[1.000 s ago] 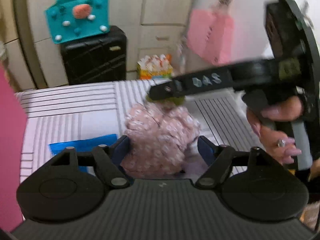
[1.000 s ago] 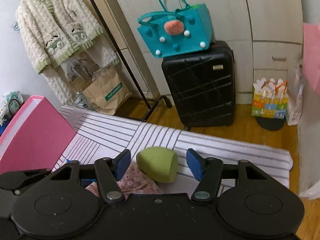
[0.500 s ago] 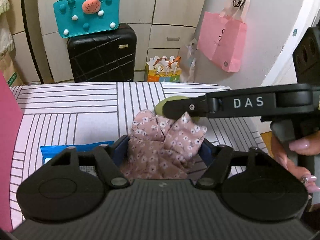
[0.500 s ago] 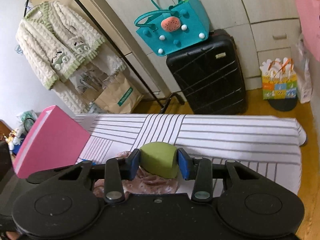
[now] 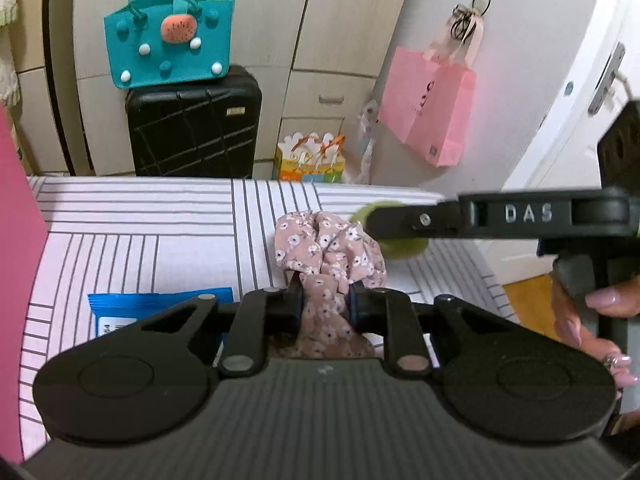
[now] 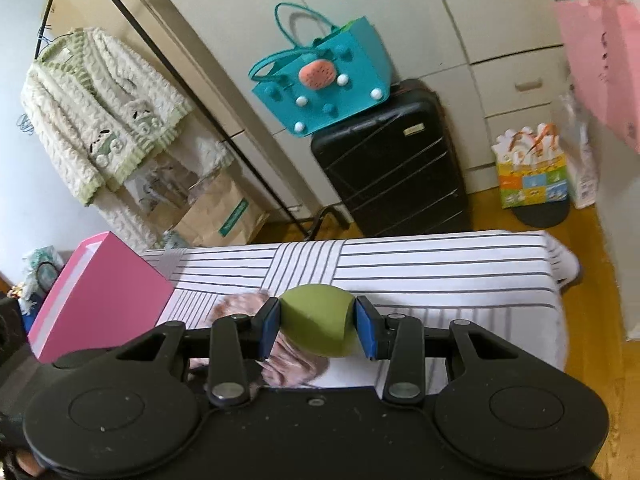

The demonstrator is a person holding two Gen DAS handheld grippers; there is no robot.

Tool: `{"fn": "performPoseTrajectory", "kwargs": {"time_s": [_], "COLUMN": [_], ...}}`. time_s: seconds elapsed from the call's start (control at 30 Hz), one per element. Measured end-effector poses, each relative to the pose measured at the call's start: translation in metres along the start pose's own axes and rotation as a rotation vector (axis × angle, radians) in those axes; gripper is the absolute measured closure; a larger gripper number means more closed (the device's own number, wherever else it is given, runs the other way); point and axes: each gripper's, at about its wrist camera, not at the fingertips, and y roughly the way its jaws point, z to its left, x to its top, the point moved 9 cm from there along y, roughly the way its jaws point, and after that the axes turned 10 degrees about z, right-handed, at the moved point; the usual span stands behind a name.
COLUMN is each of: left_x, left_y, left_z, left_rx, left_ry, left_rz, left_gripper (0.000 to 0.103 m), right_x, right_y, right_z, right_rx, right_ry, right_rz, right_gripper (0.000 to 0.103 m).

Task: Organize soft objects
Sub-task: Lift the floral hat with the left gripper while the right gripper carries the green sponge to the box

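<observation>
My left gripper (image 5: pixel 324 306) is shut on a pink floral scrunchie (image 5: pixel 328 252), which bunches up above the striped table (image 5: pixel 140 240). My right gripper (image 6: pixel 316 326) is shut on a green sponge (image 6: pixel 316 324) and holds it just above the table. In the left wrist view the right gripper comes in from the right, with the green sponge (image 5: pixel 404 250) partly hidden behind its arm, just right of the scrunchie. The scrunchie also shows blurred under the sponge in the right wrist view (image 6: pixel 240 306).
A pink box (image 6: pixel 100 292) stands at the table's left end. A blue packet (image 5: pixel 160 310) lies left of my left gripper. Beyond the table stand a black suitcase (image 5: pixel 192 128) with a teal bag (image 5: pixel 172 44), and a pink paper bag (image 5: pixel 428 108) hangs on the wall.
Both grippers have closed: the left on the scrunchie, the right on the green sponge. The sponge and scrunchie have lifted slightly off the table.
</observation>
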Motion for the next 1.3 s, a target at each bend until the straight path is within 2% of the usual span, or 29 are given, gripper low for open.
{"fn": "performPoseTrajectory", "kwargs": {"time_s": [0.2,0.53,0.73,1.03,1.13,1.3], "left_x": [0.001,-0.012,-0.026,-0.053,-0.06,-0.072], "left_y": [-0.023,-0.066,-0.089,-0.135,-0.151,-0.18], "left_z": [-0.002,-0.01,-0.013,-0.023,-0.019,-0.003], "left_rx": [-0.009,-0.033,-0.003,-0.041,-0.063,-0.055], "left_ry": [0.006,0.024,0.066,0.188,0.21,0.219], "left_rz": [-0.04,-0.064,-0.015,-0.003,0.022,0.043], "left_gripper": [0.084,0.084,0.084,0.084,0.084,0.084], "right_x": [-0.009,-0.039,-0.061,-0.096,-0.108,-0.124], "right_y": [-0.024,-0.055,-0.069,-0.096,-0.103,-0.107], "right_z": [0.004,0.037,0.061,0.104,0.125,0.155], "right_rx": [-0.058,-0.093,-0.091,-0.101,-0.079,-0.056], "right_ry": [-0.01,-0.067,-0.096,-0.128,-0.155,-0.202], "right_rz": [-0.029,-0.007,0.023,0.075,0.098,0.155], "right_gripper": [0.057,0.057,0.057,0.057,0.057,0.057]}}
